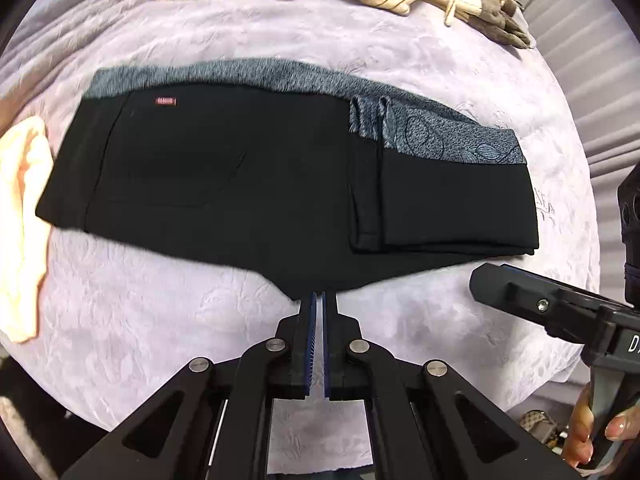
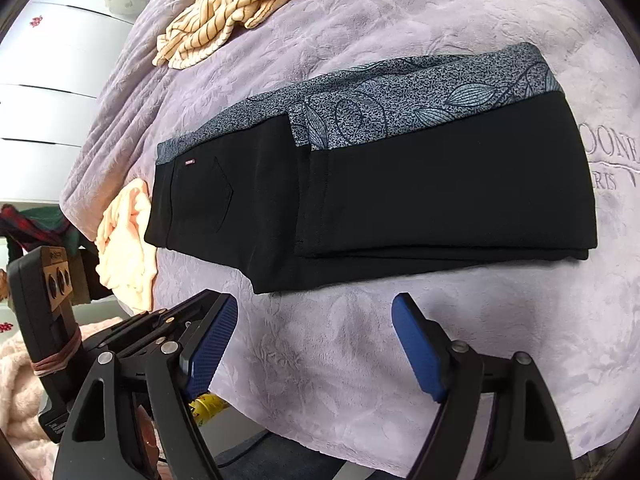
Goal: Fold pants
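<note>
I'm in a home bedroom: lilac embossed blanket (image 2: 360, 360) under my tools, striped garment (image 2: 224, 24) crumpled upper left, white drawers (image 2: 44, 120) at the left edge.

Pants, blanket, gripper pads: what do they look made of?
Pants: matte black knit or woven cloth with a speckled grey leaf-print lining; it drapes and folds flat. Exact fibre unclear.
Blanket: lilac plush fleece, embossed leaf pattern, soft sheen.
Pads on the right gripper: blue, finely textured, probably rubber or soft plastic, on black rigid plastic fingers.
</note>
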### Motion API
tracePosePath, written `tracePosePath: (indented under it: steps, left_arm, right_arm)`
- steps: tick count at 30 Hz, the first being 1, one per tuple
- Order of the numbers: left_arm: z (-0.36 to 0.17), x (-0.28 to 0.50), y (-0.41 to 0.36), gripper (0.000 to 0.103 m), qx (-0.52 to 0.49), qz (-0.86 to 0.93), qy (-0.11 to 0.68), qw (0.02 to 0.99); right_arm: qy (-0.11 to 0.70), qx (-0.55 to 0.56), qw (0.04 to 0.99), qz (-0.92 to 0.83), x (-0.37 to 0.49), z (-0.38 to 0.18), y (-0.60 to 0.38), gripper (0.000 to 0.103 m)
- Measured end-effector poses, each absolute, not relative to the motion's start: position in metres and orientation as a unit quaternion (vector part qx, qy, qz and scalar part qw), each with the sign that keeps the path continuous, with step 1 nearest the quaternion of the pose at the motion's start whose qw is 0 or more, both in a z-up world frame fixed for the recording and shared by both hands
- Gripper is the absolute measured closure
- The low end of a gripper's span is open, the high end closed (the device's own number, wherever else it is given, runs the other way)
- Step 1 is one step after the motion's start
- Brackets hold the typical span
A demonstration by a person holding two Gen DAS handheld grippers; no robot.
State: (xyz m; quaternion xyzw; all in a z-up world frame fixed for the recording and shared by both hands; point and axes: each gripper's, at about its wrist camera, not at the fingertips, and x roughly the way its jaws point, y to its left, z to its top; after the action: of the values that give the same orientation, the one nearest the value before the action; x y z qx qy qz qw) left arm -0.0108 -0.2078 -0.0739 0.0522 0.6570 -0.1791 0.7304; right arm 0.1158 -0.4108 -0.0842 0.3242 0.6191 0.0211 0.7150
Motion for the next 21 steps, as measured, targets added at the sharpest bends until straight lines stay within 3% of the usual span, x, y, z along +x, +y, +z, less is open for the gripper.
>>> tracePosePath:
  steps: [7, 8, 9, 10, 21]
  left_arm:
    - [-0.062, -0.01, -0.209, 0.101, 0.044, -0.205, 0.645, 0.735]
    - [-0.06, -0.01, -0.209, 0.093, 0.04, -0.207, 0.643, 0.736]
    - [-0.058, -0.009, -0.208, 0.031, 0.032, -0.211, 0.642, 0.736]
    - [-0.058, -0.008, -0.207, 0.001, 0.026, -0.211, 0.645, 0.734]
    - [-0.124, 0.005, -0.227, 0.0, 0.034, -0.2, 0.644, 0.737]
  right_arm:
    - [0.62, 0.324, 0.715, 0.012, 0.117, -0.084, -0.415, 0.021]
    - [0.62, 0.324, 0.715, 0.012, 0.117, -0.084, -0.415, 0.021]
    - [0.619, 0.324, 0.715, 0.013, 0.117, -0.084, -0.415, 0.021]
    - [0.619, 0.325, 0.715, 0.013, 0.117, -0.084, -0.416, 0.021]
    - [0.616, 0.333, 0.714, 0.007, 0.116, -0.084, -0.42, 0.021]
